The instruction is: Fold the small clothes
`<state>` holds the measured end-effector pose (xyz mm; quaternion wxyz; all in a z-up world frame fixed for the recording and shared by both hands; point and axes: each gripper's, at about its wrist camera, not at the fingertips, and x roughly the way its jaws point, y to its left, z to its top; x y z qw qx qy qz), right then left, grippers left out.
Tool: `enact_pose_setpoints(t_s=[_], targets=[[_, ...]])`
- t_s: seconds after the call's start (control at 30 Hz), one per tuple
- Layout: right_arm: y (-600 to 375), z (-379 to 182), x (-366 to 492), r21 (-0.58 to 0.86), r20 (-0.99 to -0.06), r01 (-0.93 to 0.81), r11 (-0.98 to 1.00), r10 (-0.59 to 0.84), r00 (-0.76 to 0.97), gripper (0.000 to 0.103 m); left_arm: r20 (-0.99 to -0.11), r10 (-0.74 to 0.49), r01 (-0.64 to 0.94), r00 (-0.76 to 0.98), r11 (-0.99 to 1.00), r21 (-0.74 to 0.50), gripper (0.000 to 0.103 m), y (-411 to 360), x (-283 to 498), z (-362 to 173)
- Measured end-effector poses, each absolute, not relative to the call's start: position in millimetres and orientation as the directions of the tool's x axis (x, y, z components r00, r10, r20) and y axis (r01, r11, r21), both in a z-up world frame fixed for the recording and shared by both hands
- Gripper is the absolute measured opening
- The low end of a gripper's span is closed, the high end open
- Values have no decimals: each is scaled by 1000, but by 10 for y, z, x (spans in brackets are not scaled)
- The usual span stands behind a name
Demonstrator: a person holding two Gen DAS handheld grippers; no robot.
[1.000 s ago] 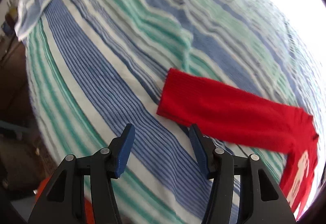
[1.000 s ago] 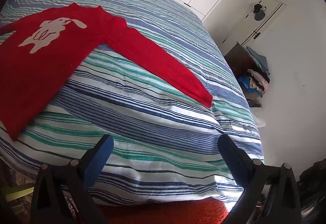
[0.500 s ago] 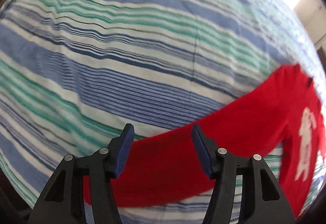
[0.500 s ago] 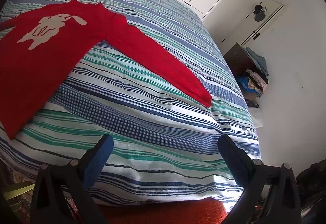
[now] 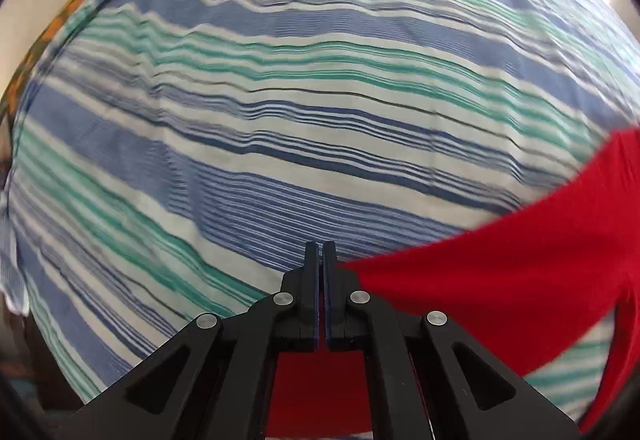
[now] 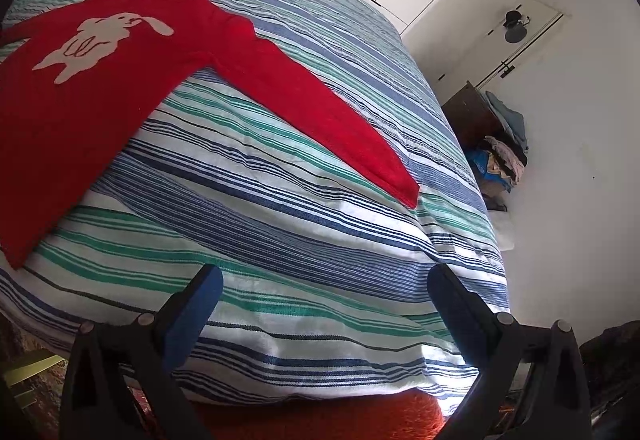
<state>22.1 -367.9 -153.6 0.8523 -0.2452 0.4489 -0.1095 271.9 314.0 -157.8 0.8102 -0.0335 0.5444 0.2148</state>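
- Lying flat on the bed [image 6: 304, 224] is one red sweater [image 6: 80, 108], spread out with its front side up.
- It has one pale picture of a dog [image 6: 100, 40] with a floppy ear on the chest.
- The sweater looks soft and knitted, with a plain red colour all over.
- Two long sleeves show: one sleeve [image 6: 316, 108] stretches out straight toward the side of the bed, and its cuff end is cut square.
- The other sleeve [image 5: 500, 280] shows in the left wrist view as a wide red band that runs down under the left gripper [image 5: 320, 252].
- The left gripper has its jaws squeezed tight together, right at the end of that sleeve. Red cloth shows beside and below them, but I cannot tell if a bit of the edge is pinched between them.
- The right gripper [image 6: 320, 288] has its jaws spread wide, with nothing between them. It hangs above the near edge of the bed, well apart from the sweater.
- One striped cover lies over the bed. Its stripes are blue, green, white and thin dark lines, and the cloth looks woven and a little wrinkled.
- One fuzzy orange-red rug [image 6: 320, 416] lies on the floor below the bed edge.
- One messy pile of clothes [image 6: 500, 156] sits by the white wall.
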Motion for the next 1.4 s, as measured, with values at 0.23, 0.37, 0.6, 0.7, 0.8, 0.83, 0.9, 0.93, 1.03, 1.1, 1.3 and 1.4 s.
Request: enact_pose_setpoints(t_s=[0.23, 0.37, 0.6, 0.7, 0.8, 0.83, 0.9, 0.93, 1.03, 1.1, 1.3, 1.4], targets=[[-3693, -1520, 212, -514, -707, -28, 857, -405, 579, 101, -903, 354, -375, 243, 893, 249, 6, 3230, 2550, -1731], [-3692, -1512, 207, -511, -705, -26, 859, -401, 584, 101, -892, 348, -448, 289, 872, 196, 49, 3247, 2292, -1448], [-3724, -1446, 243, -439, -750, -47, 897, -337, 569, 101, -853, 200, -290, 482, 955, 60, 70, 2426, 1807, -895], [-3616, -1279, 310, -314, -799, -70, 947, -224, 558, 101, -849, 55, -134, 526, 991, -19, 76, 1803, 1492, -752], [-3367, -1103, 413, -127, -818, -89, 988, -54, 572, 101, -861, -59, -10, 505, 997, -75, 78, 1197, 1320, -831], [-3234, -1073, 463, -75, -823, -113, 991, 3, 569, 101, -873, -93, 28, 479, 995, -91, 78, 988, 1237, -896], [-2971, -1097, 552, -29, -827, -171, 985, 72, 557, 101, -884, -126, 66, 449, 992, -108, 78, 754, 1122, -1008], [-2829, -1134, 583, -23, -830, -207, 978, 96, 549, 101, -896, -131, 79, 425, 991, -107, 78, 633, 1053, -1104], [-2503, -1353, 606, -36, -862, -305, 952, 125, 491, 101, -933, -123, 118, 338, 989, -88, 78, 401, 863, -1373], [-2398, -1562, 582, -39, -897, -352, 935, 123, 425, 101, -954, -83, 142, 289, 989, -43, 78, 324, 718, -1532], [-2619, -2181, 462, 25, -983, -294, 955, 77, 167, 101, -968, -56, 181, 243, 983, -11, 83, 336, 536, -1547], [-2706, -2086, 421, 4, -982, -257, 966, 53, 183, 101, -970, -70, 143, 233, 989, -37, 83, 443, 484, -1483]])
